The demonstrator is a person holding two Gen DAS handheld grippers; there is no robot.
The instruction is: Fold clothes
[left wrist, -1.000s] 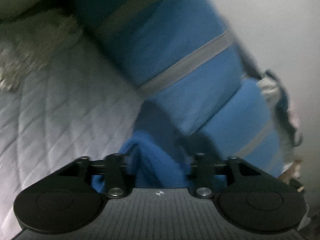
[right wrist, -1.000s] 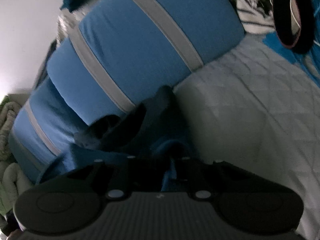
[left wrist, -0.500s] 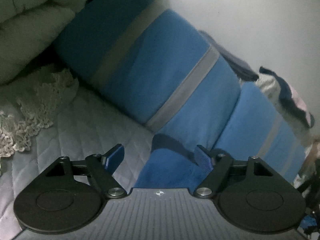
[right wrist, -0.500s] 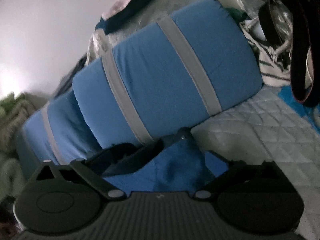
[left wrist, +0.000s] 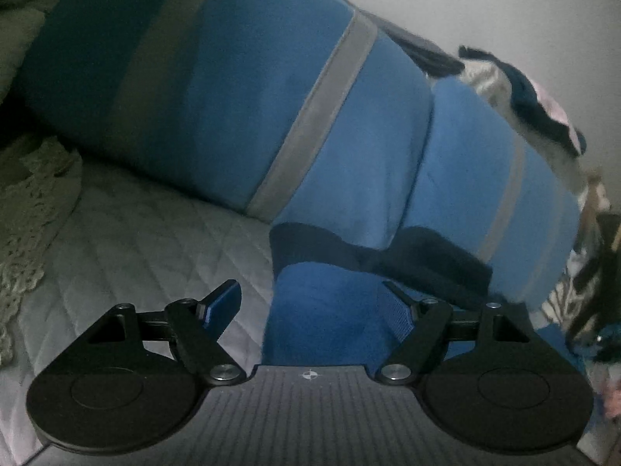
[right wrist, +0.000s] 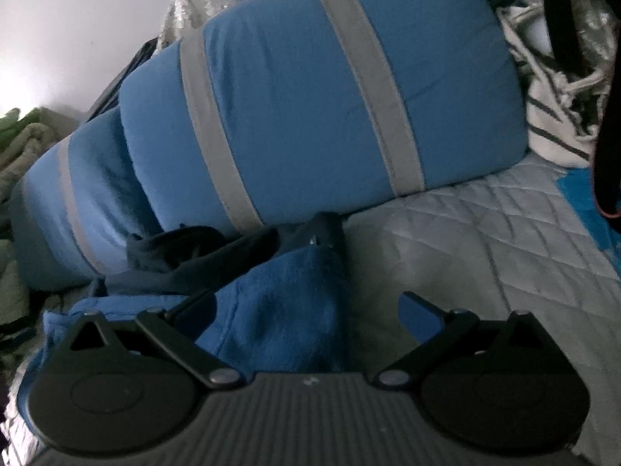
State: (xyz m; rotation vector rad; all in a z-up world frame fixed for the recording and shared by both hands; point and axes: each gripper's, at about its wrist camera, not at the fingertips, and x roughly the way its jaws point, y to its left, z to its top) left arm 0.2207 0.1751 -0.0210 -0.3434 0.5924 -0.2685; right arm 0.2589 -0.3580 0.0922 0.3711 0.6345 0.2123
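A bright blue fleece garment with a dark navy band lies folded on the pale quilted bed, against the foot of the blue pillows. My left gripper is open above its left edge, the cloth lying loose between the fingers. In the right wrist view the same garment shows its dark collar part bunched at the back. My right gripper is open over its right edge, the right finger above bare quilt.
Two blue pillows with grey stripes lean along the wall behind the garment. A cream lace blanket lies left. Piled clothes and a striped white cloth sit at the far right, beside a dark strap.
Both grippers were shut on the blue garment a second ago; both have opened and let it go. They have drawn back a little, and the garment rests on the bed.
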